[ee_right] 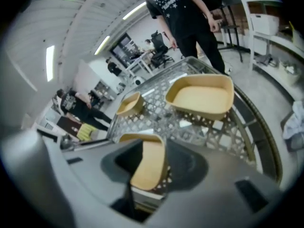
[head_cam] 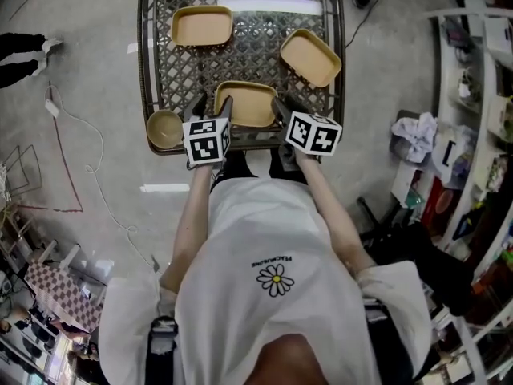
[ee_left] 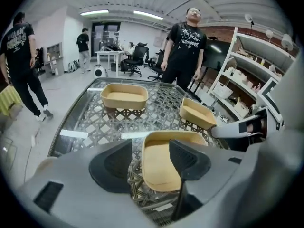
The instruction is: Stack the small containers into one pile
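- Head view: a lattice-topped table (head_cam: 144,54) carried three tan rectangular containers, none stacked: one at the far left (head_cam: 201,26), one at the right (head_cam: 310,57), and the near container (head_cam: 247,103) at the front edge.
- A round bowl (head_cam: 165,128) sat on the table's near left corner, just beside the left gripper (head_cam: 213,107).
- The left gripper and the right gripper (head_cam: 282,112) flanked the near container's two ends.
- The person's white shirt bore a daisy with small print above it, too small to read.
- Left gripper view: the left gripper (ee_left: 151,163) had its jaws wide apart, with the near container's (ee_left: 156,175) left rim between them and unpressed.
- This view showed a standing person (ee_left: 186,46) in a black printed shirt beyond the table, and shelves (ee_left: 247,80) to the right; the shirt lettering was unreadable.
- Right gripper view: the right gripper (ee_right: 154,167) likewise stood open, astride the near container's (ee_right: 145,170) right rim without clamping it.
- The right-hand container (ee_right: 202,96) loomed largest here.
- Only the head view showed the bowl clearly.
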`<state>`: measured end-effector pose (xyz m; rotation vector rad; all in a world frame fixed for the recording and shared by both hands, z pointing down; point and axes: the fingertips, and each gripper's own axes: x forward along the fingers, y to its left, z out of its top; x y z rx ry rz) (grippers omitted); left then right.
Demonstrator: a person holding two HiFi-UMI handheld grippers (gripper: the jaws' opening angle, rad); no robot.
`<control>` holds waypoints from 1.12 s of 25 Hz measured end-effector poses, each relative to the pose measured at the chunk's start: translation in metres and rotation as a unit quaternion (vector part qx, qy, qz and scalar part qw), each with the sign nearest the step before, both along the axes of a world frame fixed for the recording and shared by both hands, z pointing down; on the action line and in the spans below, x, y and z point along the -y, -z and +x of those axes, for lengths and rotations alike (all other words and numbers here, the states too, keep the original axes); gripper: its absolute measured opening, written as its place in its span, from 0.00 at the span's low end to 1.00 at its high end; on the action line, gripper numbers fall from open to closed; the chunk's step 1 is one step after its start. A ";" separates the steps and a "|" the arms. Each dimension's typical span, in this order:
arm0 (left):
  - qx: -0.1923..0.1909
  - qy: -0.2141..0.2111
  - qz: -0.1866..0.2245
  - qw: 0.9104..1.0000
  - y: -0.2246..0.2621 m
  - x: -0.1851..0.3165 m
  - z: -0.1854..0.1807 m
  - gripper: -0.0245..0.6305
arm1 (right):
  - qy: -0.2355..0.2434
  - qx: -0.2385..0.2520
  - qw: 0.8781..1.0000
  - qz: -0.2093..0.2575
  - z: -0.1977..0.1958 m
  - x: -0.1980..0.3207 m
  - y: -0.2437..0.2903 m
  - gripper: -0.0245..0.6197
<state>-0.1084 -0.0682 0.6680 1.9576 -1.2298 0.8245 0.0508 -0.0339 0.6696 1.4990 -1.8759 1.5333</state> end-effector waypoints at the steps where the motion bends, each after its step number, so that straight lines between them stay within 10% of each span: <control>1: 0.000 0.003 -0.011 1.000 -0.006 -0.004 -0.001 0.43 | 0.007 -0.001 1.000 -0.009 -0.003 -0.004 -0.006 0.30; 20: 0.019 0.025 -0.115 0.993 -0.057 -0.031 -0.007 0.15 | 0.025 -0.023 0.995 -0.091 -0.012 -0.034 -0.048 0.16; 28: 0.040 0.024 -0.089 0.995 -0.053 -0.025 -0.011 0.09 | 0.023 -0.046 0.995 -0.079 -0.013 -0.028 -0.044 0.12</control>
